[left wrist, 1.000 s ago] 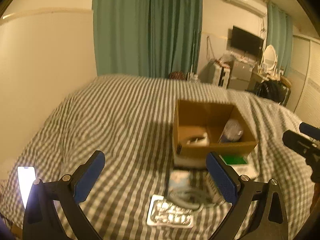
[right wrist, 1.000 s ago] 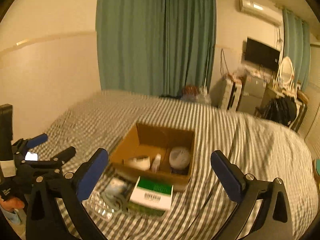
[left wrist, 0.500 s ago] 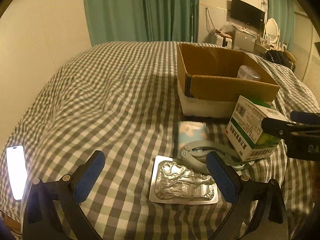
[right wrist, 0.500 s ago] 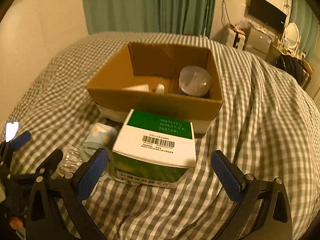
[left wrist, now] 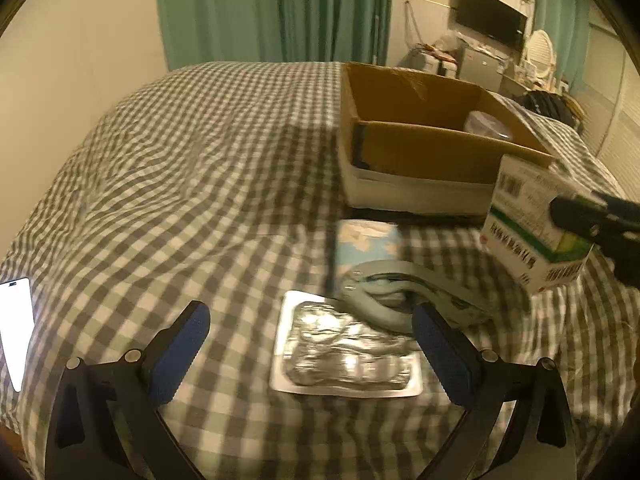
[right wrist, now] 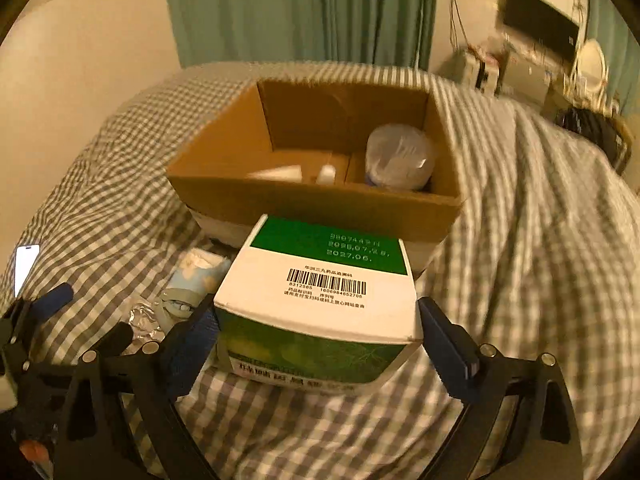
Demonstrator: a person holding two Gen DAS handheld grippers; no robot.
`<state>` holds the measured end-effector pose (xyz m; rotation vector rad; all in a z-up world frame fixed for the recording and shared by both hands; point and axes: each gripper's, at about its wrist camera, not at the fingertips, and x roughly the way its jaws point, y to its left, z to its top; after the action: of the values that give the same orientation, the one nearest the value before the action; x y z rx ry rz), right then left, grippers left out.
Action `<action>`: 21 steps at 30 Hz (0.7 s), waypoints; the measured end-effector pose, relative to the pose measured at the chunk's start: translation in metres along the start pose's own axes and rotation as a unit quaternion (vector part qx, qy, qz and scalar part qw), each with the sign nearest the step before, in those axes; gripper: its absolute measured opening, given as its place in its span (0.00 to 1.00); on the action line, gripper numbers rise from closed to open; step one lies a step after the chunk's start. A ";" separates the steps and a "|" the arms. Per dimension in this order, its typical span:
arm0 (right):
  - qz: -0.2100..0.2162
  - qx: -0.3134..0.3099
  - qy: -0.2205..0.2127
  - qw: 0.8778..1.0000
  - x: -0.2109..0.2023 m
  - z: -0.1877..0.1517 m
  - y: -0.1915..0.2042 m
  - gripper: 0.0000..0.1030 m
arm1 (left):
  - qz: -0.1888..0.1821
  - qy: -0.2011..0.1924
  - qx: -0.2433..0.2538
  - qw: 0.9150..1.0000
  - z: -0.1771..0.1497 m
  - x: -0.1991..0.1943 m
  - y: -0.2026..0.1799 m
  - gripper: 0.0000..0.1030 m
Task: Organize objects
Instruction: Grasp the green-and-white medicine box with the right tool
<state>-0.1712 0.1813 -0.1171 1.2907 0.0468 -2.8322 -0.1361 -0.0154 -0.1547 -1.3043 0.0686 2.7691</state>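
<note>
Right gripper point(right wrist: 316, 328) straddles the medicine box point(right wrist: 320, 292), fingers nearly touching it; next, squeeze; left gripper point(left wrist: 308, 344) hangs wide.

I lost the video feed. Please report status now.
Right gripper open astride medicine box. Left gripper open over foil blister pack. Cardboard box directly ahead.

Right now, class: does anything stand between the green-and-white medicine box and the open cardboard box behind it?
Nothing visible does. The medicine box sits directly before the cardboard box's near wall, which it must clear.
</note>
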 end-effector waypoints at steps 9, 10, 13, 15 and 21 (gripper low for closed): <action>-0.040 0.026 -0.021 0.999 -0.020 -0.014 -0.050 0.92 | -0.039 0.035 0.029 0.998 0.004 0.018 -0.042 1.00; -0.044 0.026 -0.021 0.999 -0.018 -0.015 -0.051 0.92 | -0.037 0.040 0.037 0.998 0.003 0.022 -0.048 1.00; -0.037 0.031 -0.020 0.999 -0.015 -0.020 -0.058 0.92 | -0.028 0.051 0.058 0.997 0.002 0.031 -0.061 1.00; -0.029 0.034 -0.020 0.999 -0.015 -0.022 -0.061 0.92 | -0.026 0.058 0.058 0.996 0.003 0.036 -0.065 1.00; -0.006 0.045 -0.022 0.999 -0.011 -0.026 -0.068 0.92 | -0.025 0.085 0.048 0.995 0.010 0.053 -0.083 1.00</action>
<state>-0.1470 0.2502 -0.1248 1.2481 -0.0737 -2.9027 -0.1701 0.0708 -0.1899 -1.4904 0.1744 2.5743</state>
